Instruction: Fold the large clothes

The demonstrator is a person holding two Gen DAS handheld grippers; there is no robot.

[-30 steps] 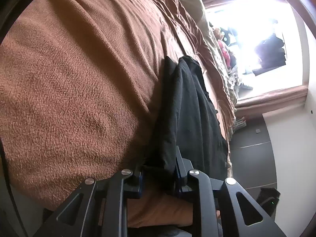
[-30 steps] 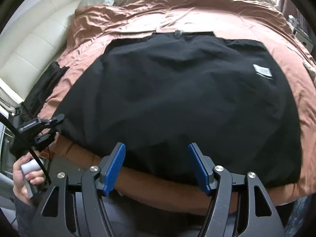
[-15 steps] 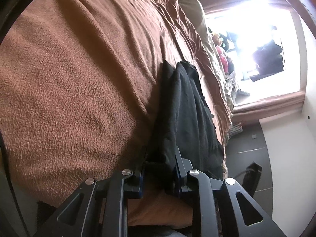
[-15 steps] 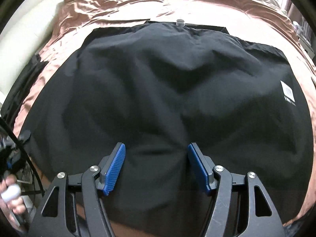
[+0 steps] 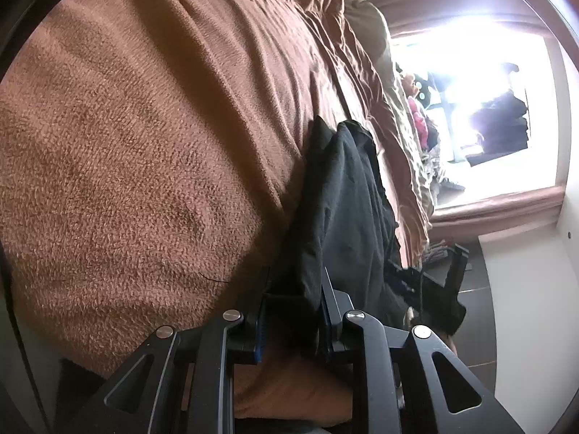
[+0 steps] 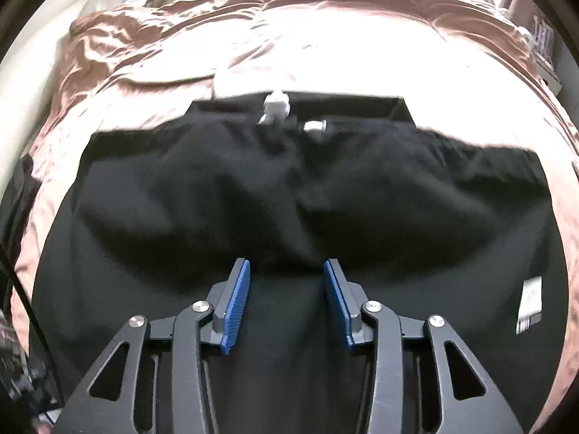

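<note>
In the left wrist view, the left gripper [image 5: 293,320] is clenching a bunched edge of the black garment [image 5: 347,195], which is running toward one o'clock across the brown blanket [image 5: 144,144]. Keeping this pinch firm should be holding the edge taut. Bare blanket is lying open from nine to twelve o'clock; the bed edge and dark floor [image 5: 477,311] are dropping away at three o'clock.

In the right wrist view, the right gripper [image 6: 286,300] is closing, its blue pads [image 6: 237,303] not yet pressing the fabric between them. The garment [image 6: 289,188] is spreading flat on the bed. Gathering one clean fold before lifting seems wise. A white tag [image 6: 530,300] is sitting at three o'clock; pink bedding [image 6: 325,43] at twelve o'clock is offering free room.
</note>
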